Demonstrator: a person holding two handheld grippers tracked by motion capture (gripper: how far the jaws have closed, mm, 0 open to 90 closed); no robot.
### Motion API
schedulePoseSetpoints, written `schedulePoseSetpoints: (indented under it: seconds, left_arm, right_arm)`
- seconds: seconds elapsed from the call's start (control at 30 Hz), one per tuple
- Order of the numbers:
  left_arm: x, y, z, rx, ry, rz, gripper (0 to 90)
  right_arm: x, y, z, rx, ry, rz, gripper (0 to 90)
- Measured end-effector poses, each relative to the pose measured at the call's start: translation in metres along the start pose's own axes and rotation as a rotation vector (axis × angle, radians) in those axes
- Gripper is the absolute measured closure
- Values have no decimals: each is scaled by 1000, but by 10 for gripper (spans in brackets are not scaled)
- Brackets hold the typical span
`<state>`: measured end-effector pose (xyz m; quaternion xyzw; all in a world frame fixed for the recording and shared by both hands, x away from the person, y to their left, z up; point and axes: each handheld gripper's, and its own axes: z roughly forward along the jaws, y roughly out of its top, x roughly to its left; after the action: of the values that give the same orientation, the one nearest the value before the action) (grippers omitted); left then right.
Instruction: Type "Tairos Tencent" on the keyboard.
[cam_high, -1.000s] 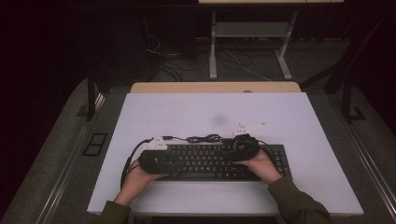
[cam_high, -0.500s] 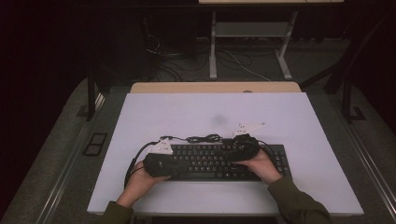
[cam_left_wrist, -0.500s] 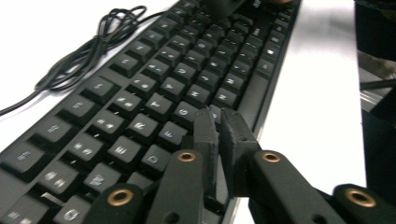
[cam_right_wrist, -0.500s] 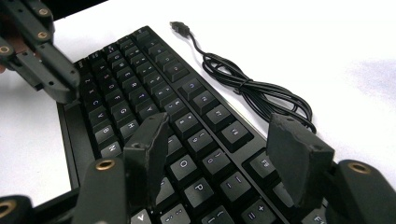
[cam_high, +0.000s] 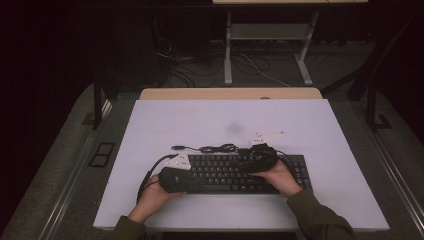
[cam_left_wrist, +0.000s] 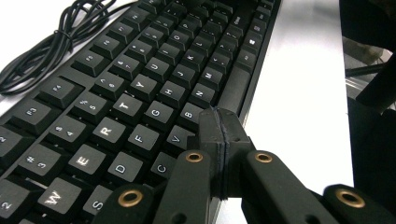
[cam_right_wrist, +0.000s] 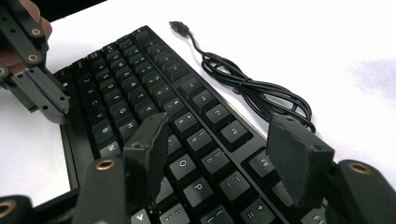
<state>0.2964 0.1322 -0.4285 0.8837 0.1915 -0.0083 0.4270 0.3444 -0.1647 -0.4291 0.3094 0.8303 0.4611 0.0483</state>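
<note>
- A black keyboard (cam_high: 235, 172) lay flat on the white counter (cam_high: 310, 120), near its front edge, with a person's 2 hands over its ends.
- The left claw (cam_left_wrist: 219, 122) hovered low over the keyboard's front edge, close to the V and B keys and the space bar; its jaws had just been closing and met pad to pad with nothing between them.
- In the high view the left claw (cam_high: 186, 181) sat at the keyboard's left end, gripped by the left hand (cam_high: 152, 197).
- The right claw (cam_right_wrist: 219, 154) stood apart, its 2 pads spread over the keys around O and P, clamped on nothing.
- In the high view the right claw (cam_high: 246, 162) was over the keyboard's right half, carried by the right hand (cam_high: 277, 177).
- The keyboard's coiled black cable (cam_right_wrist: 254, 91) lay on the counter just behind the keyboard, its USB plug (cam_right_wrist: 177, 25) pointing away to the left end.
</note>
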Motion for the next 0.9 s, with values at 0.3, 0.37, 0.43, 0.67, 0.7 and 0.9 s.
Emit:
schedulePoseSetpoints:
  seconds: [0.3, 0.37, 0.43, 0.67, 0.7, 0.9]
  left_arm:
    - [1, -1, 4, 20, 0, 4, 890]
    - [1, -2, 4, 22, 0, 4, 890]
    - [1, -2, 5, 25, 0, 3, 890]
    - [1, -2, 7, 30, 0, 3, 891]
    - [1, -2, 7, 28, 1, 1, 891]
    - [1, -3, 8, 30, -1, 1, 891]
  right_arm:
    - [0, 0, 0, 0, 0, -1, 384]
    - [0, 0, 0, 0, 0, 0, 384]
    - [0, 0, 0, 0, 0, -1, 384]
    - [0, 0, 0, 1, -1, -1, 384]
    - [0, 0, 0, 1, 0, -1, 384]
    - [0, 0, 0, 0, -2, -1, 384]
